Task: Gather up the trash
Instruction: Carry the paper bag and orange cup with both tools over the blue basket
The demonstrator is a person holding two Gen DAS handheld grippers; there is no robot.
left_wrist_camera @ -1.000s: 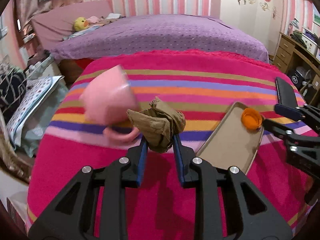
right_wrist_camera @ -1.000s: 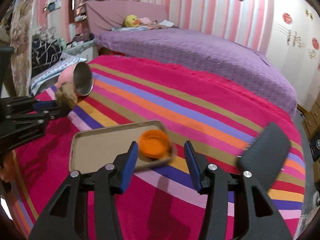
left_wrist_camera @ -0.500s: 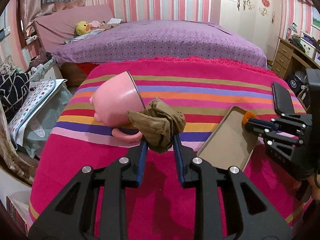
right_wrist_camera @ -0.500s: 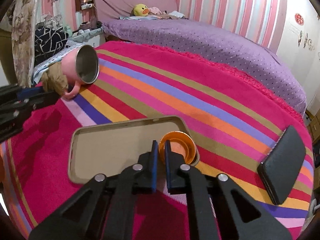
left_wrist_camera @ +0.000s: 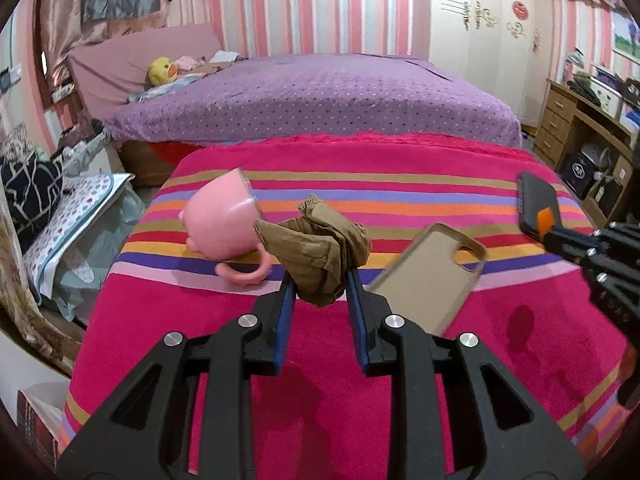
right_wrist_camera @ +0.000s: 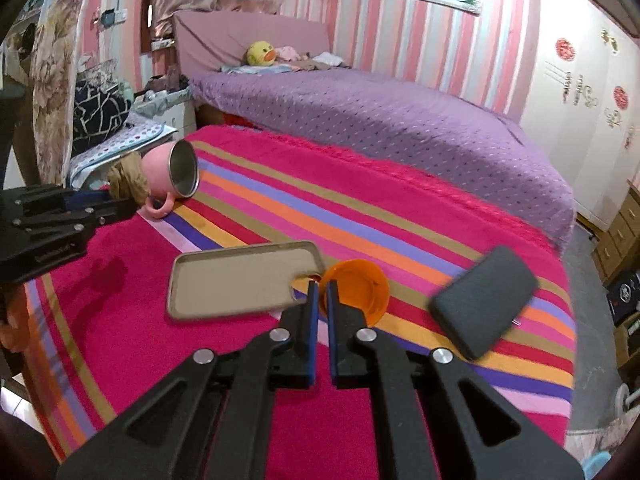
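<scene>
My left gripper is shut on a crumpled brown paper wad and holds it above the striped blanket; it also shows in the right wrist view at the left. My right gripper is shut on the rim of an orange bottle cap, lifted just off the tan phone case. In the left wrist view the cap shows at the right gripper's tip.
A pink mug lies on its side next to the paper wad, its steel mouth facing right. A black phone lies at the right. The tan case lies mid-blanket. A purple bed is behind.
My right gripper closed on the orange cap and lifted it off the tan case, moving right. The left gripper still holds the paper wad and rose slightly.
</scene>
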